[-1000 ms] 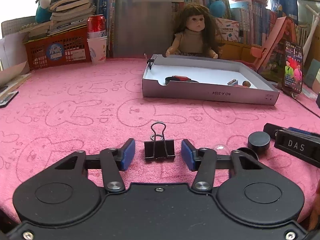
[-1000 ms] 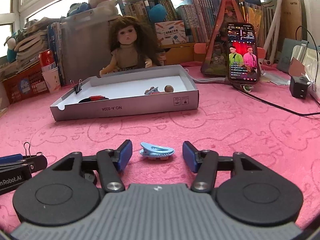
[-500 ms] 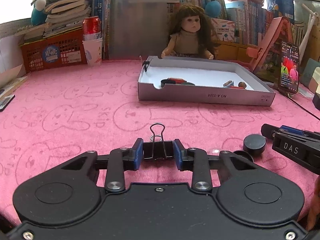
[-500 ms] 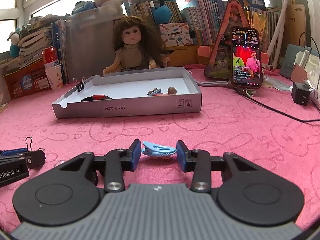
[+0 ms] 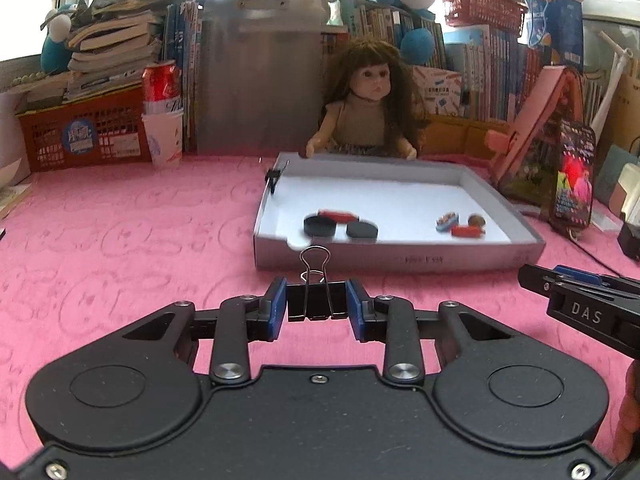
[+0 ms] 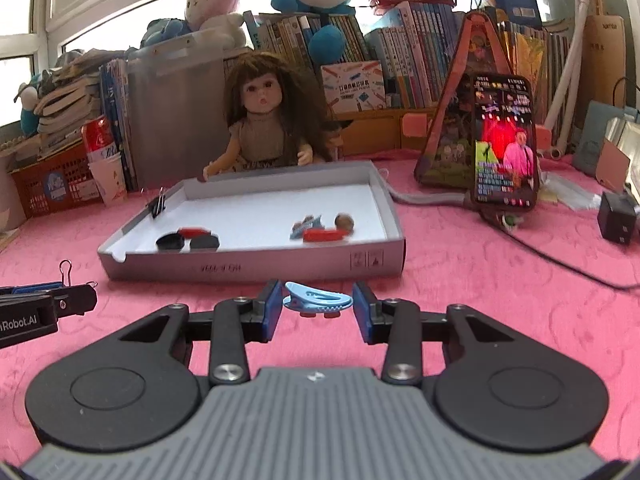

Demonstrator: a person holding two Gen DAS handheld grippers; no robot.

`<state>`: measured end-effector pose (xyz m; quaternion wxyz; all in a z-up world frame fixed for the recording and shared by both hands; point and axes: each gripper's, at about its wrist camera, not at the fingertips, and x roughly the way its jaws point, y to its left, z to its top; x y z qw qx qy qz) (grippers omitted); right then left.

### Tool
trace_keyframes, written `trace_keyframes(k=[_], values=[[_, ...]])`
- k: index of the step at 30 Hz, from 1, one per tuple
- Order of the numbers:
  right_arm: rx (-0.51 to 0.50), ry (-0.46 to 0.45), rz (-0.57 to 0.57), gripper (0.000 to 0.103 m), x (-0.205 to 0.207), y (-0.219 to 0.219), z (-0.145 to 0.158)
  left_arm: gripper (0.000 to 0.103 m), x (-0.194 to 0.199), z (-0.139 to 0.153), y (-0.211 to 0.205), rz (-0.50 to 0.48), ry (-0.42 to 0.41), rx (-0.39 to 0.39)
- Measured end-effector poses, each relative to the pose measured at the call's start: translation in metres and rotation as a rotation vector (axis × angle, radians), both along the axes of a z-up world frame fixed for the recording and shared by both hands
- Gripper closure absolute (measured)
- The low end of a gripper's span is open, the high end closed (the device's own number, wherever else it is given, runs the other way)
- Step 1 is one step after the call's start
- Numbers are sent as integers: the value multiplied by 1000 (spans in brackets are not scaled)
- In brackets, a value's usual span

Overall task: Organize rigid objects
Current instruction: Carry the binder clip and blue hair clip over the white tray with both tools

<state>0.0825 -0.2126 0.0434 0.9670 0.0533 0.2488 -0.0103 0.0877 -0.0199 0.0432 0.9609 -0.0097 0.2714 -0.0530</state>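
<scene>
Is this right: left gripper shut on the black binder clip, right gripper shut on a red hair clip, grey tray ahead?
One slip: the right gripper holds a blue hair clip, not red, per the right wrist view. The left gripper is shut on the black binder clip, grey tray ahead.

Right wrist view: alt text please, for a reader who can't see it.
The right gripper is shut on a light blue clip, above a pink cloth. Ahead sits a shallow grey box holding small items, with a doll behind.

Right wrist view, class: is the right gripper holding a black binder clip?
No, the right gripper is shut on a light blue clip.
</scene>
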Motion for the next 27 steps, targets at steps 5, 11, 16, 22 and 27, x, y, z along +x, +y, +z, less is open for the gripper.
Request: trace_keyframes(k=[5, 11, 16, 22, 27], values=[[21, -5, 3, 60, 23, -10, 11, 73, 26, 13, -4, -23, -11, -39], [37, 12, 28, 60, 54, -20, 17, 73, 67, 18, -5, -26, 44, -88], [37, 48, 19, 60, 84, -27, 17, 73, 101, 19, -8, -23, 86, -93], [15, 93, 15, 60, 122, -32, 16, 73, 143, 16, -20, -3, 118, -54], [-3, 116, 19, 60, 148, -36, 15, 73, 173, 1, -29, 29, 148, 26]])
